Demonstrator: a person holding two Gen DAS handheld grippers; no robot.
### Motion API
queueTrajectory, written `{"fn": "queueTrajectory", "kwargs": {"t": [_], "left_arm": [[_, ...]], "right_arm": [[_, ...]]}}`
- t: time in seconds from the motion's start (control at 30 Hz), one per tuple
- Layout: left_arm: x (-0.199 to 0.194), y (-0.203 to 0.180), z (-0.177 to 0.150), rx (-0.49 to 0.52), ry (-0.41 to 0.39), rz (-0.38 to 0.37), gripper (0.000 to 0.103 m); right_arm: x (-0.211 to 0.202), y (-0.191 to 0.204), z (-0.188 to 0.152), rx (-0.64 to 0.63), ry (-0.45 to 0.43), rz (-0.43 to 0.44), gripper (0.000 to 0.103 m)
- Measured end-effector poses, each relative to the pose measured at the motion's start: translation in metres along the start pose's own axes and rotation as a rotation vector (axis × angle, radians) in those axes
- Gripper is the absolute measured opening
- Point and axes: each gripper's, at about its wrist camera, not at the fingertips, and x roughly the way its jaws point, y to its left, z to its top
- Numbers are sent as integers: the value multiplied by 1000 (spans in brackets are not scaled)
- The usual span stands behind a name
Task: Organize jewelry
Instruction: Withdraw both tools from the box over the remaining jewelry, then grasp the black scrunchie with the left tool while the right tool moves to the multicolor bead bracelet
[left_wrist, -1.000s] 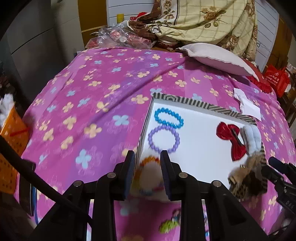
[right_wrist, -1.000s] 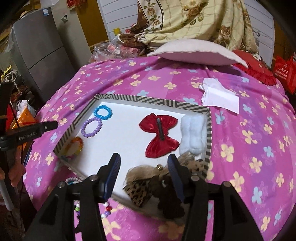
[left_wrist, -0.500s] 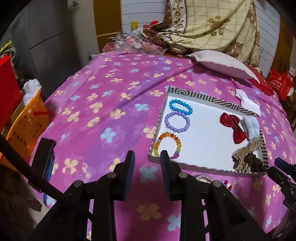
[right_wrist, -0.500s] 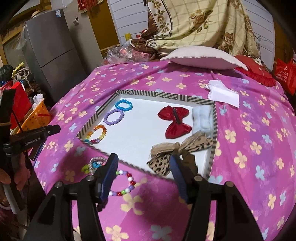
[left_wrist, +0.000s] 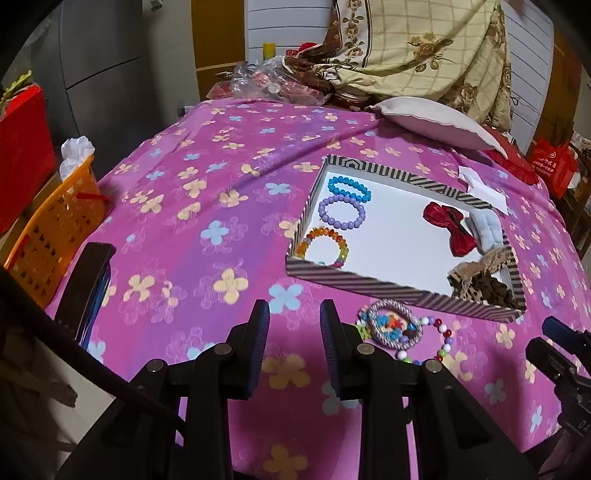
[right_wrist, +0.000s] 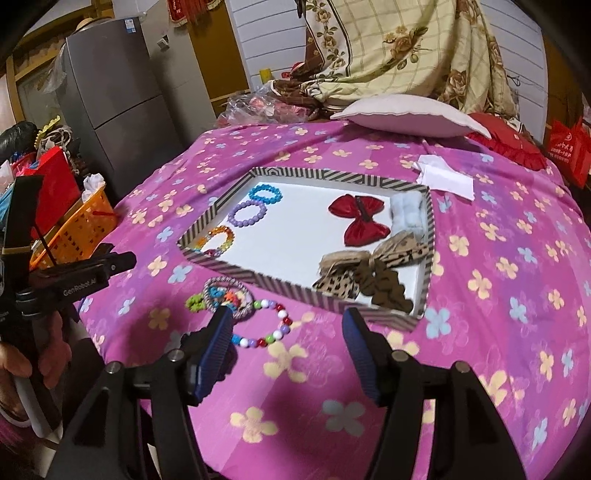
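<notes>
Striped tray (right_wrist: 236, 271) with a white floor sits on the pink flowered bedcover (right_wrist: 498, 295). Along its left side, far to near: blue bead bracelet (right_wrist: 265, 194), purple bead bracelet (right_wrist: 247, 215), orange-and-multicolour crystal bracelet (right_wrist: 218, 240). On the tray's right side: red satin bow clip (right_wrist: 360, 219), pale fluffy hair piece (right_wrist: 408, 212) touching the right wall, leopard and tan bows (right_wrist: 369, 273) piled in the near right corner. Outside the tray, just off its near wall on the cover: woven ring bracelet with coloured charms (right_wrist: 227, 295) overlapping a strand of white, red and purple beads (right_wrist: 273, 328), green charm at the left end. Left gripper (left_wrist: 293, 332) released, jaws part open, nothing between, over bare cover left of the loose pieces. Right gripper (right_wrist: 288, 332) released, jaws wide and empty, bead strand lying under the gap, not pinched
</notes>
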Motion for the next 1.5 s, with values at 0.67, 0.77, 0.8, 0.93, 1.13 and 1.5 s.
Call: {"fn": "queueTrajectory", "kwargs": {"t": [0.67, 0.77, 0.8, 0.93, 1.13, 1.5], "left_arm": [[-12, -10, -36, 11, -33, 24, 32], [-10, -11, -37, 14, -25, 25, 32], [-9, -11, -38, 13, -24, 25, 32], [-6, -11, -39, 12, -17, 24, 32], [-2, -12, -41, 17, -10, 22, 32], [0, -14, -42, 17, -4, 24, 32]], "right_arm": [[-5, 9, -26, -16, 4, -12, 70], [-3, 10, -27, -25, 12, -13, 70], [-3, 9, -27, -24, 13, -13, 71], [0, 7, -28, -17, 20, -12, 71], [2, 6, -29, -16, 26, -13, 71], [3, 4, -30, -14, 28, -16, 71]]}}
